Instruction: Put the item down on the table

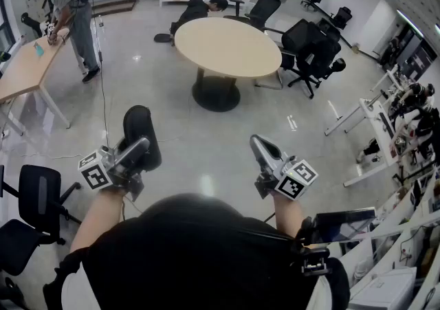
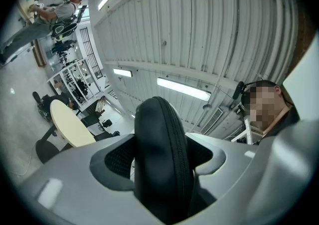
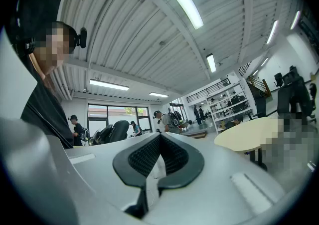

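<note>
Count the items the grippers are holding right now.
1: a black zippered case, clamped between the jaws of the left gripper and held above the floor. The right gripper is shut with nothing between its jaws. Nothing else looks hidden.

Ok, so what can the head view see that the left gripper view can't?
Only the head view shows the right gripper, shut and empty, and the black chair beside the person's left arm. Only the left gripper view shows the ceiling lights and the zip running round the black case. Both show that case clamped in the left gripper, the round table and a standing person.
</note>
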`<state>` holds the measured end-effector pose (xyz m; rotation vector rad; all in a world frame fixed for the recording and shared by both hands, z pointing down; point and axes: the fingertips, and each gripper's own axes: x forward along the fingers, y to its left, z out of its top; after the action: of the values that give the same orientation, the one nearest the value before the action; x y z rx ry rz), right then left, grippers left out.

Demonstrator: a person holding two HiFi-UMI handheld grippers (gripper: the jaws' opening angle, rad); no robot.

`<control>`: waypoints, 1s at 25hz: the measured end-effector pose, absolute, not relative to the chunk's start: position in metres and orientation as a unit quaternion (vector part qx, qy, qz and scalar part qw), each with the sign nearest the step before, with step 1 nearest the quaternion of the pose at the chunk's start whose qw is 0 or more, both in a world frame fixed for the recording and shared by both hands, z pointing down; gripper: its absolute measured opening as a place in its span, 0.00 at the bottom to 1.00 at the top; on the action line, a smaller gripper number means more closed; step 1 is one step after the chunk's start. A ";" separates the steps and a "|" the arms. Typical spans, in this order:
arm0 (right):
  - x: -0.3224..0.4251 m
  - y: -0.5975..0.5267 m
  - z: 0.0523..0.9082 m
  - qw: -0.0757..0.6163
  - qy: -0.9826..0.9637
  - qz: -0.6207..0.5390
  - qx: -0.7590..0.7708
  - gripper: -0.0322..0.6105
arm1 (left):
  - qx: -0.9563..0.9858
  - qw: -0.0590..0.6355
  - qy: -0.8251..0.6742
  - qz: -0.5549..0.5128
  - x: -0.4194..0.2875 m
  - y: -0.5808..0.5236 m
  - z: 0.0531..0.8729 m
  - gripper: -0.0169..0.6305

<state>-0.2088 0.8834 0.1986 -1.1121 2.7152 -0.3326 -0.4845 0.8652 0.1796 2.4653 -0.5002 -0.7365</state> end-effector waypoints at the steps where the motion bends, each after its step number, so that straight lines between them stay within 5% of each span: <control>1: -0.210 0.884 0.199 0.095 0.915 -0.112 -0.376 0.07 | 0.909 0.258 -0.183 -0.271 -0.485 0.865 0.179 0.50; 25: -0.218 0.880 0.203 0.115 0.899 -0.163 -0.390 0.07 | 0.900 0.278 -0.170 -0.288 -0.501 0.870 0.194 0.50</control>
<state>-0.2179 0.8805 0.2028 -1.1413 2.6345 -0.4781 -0.5012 0.8701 0.1940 2.4168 -0.4570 -0.7741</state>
